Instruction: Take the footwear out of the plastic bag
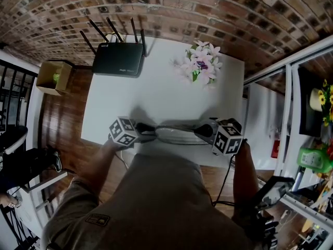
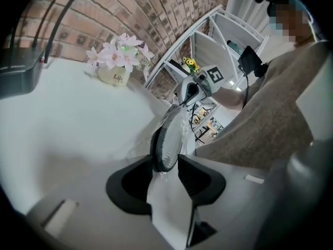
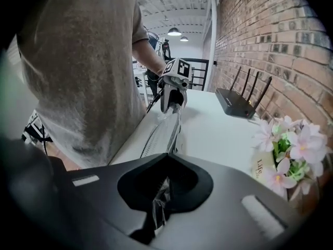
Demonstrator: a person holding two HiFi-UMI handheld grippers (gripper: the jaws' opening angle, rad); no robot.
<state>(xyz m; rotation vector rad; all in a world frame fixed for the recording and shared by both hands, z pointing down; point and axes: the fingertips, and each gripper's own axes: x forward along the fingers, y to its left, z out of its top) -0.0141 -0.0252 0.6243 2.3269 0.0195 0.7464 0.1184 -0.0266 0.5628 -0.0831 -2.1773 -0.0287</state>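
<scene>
Footwear [image 2: 169, 134] inside plastic bag [image 3: 157, 201], not yet out. Left gripper [image 2: 165, 161] fingers narrow, clamping footwear end. Right gripper [image 3: 166, 158] fingers closed, pinching bag. Remaining: strip bag off.

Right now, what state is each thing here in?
plastic bag, wrapped round the footwear, not yet off.
footwear, on edge, held at both ends.
left claw, closed on the footwear's end.
right claw, shut on a pinch of plastic bag.
router, antennas raised.
</scene>
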